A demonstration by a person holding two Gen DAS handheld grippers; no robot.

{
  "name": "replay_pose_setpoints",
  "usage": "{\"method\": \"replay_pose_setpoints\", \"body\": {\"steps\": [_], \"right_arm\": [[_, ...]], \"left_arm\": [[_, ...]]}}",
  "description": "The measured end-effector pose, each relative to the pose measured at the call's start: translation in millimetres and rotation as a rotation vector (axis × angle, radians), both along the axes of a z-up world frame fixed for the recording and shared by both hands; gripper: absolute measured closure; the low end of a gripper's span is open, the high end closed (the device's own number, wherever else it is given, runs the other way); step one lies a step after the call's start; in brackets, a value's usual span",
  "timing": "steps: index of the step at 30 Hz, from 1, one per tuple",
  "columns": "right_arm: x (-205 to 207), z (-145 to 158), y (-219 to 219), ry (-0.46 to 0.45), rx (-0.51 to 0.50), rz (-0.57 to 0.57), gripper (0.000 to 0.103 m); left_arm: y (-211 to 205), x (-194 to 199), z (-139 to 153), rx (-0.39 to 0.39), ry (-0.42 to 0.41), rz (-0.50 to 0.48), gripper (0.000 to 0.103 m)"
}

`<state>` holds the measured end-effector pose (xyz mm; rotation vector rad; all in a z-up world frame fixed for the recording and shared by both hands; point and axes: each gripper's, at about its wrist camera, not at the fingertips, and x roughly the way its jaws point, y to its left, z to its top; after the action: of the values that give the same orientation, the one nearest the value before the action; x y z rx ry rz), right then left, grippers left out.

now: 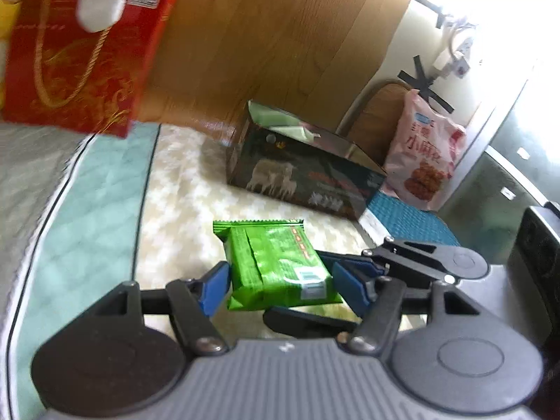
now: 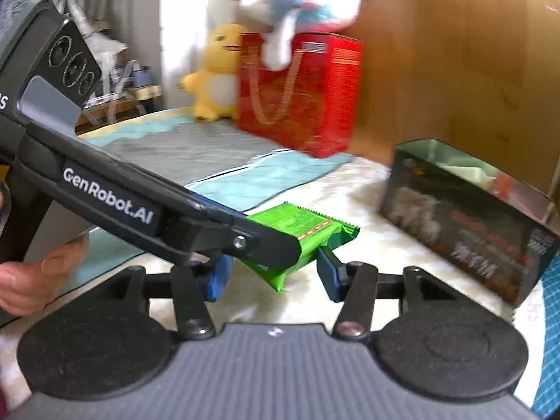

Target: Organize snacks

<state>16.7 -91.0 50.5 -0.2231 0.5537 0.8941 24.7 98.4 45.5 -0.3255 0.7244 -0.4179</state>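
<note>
A green snack packet [image 1: 276, 266] lies on the pale bed cover between the blue pads of my left gripper [image 1: 280, 285], whose jaws touch its two sides. In the right wrist view the same packet [image 2: 297, 238] sits under the left gripper's black body [image 2: 147, 206]. My right gripper [image 2: 271, 273] is open just in front of the packet, its pads apart on either side of the packet's near end. A dark open box [image 1: 301, 168] with a sheep picture stands behind the packet; it also shows in the right wrist view [image 2: 465, 213].
A red gift bag [image 1: 80, 52] stands at the far left, with a white plush toy [image 2: 308, 3] on top and a yellow plush [image 2: 217, 73] beside it. A pink snack bag [image 1: 427, 154] leans on a chair at the right. A wooden headboard [image 1: 262, 35] runs behind.
</note>
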Motion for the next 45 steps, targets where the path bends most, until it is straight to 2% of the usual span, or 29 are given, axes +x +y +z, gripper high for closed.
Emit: {"method": "replay_pose_setpoints", "body": {"steps": [5, 8, 14, 16, 17, 20, 24, 28, 32, 33, 38, 40, 45], "right_arm": [[-39.9, -6.4, -1.5, 0.035, -0.009, 0.033, 0.048], [-60.1, -11.2, -5.4, 0.025, -0.032, 0.068, 0.050], [-72.4, -12.9, -23.0, 0.018, -0.056, 0.031, 0.050], [-76.0, -12.2, -26.9, 0.048, -0.045, 0.052, 0.049], [-80.3, -11.7, -28.2, 0.034, -0.046, 0.058, 0.049], [-86.9, -12.6, -30.3, -0.068, -0.108, -0.007, 0.049], [-76.0, -9.0, -47.3, -0.062, -0.080, -0.157, 0.049], [-76.0, -4.5, -51.5, 0.014, 0.010, -0.124, 0.047], [-82.3, -11.8, -26.9, 0.040, 0.010, -0.078, 0.024], [-81.8, -15.5, -18.7, 0.052, 0.004, -0.071, 0.022], [-84.5, -25.9, 9.2, 0.003, -0.094, -0.094, 0.023], [-83.1, -26.2, 2.8, 0.010, -0.091, -0.108, 0.024], [-79.1, -27.3, -30.7, -0.023, -0.120, -0.239, 0.024]], "left_arm": [[5.8, -37.3, -9.1, -0.012, 0.040, -0.034, 0.038], [3.5, -55.3, -19.9, -0.012, 0.082, -0.058, 0.038], [-6.0, -79.5, -23.7, -0.037, 0.072, -0.145, 0.039], [-6.4, -80.1, -23.6, -0.036, 0.073, -0.141, 0.038], [-5.4, -80.9, -24.0, -0.040, 0.075, -0.139, 0.038], [-3.5, -83.9, -22.9, -0.076, 0.083, -0.161, 0.035], [-2.6, -90.2, -15.6, -0.065, 0.042, -0.159, 0.034], [14.2, -84.3, -2.3, -0.057, 0.000, -0.086, 0.031], [25.0, -71.1, 5.4, -0.049, -0.019, -0.036, 0.029], [26.1, -65.9, 5.7, -0.052, -0.018, -0.028, 0.028], [18.4, -41.7, 0.2, -0.026, 0.003, -0.032, 0.028], [13.0, -35.1, -3.9, -0.025, 0.017, -0.052, 0.028], [-3.9, -26.1, -10.8, -0.011, 0.031, -0.104, 0.028]]}}
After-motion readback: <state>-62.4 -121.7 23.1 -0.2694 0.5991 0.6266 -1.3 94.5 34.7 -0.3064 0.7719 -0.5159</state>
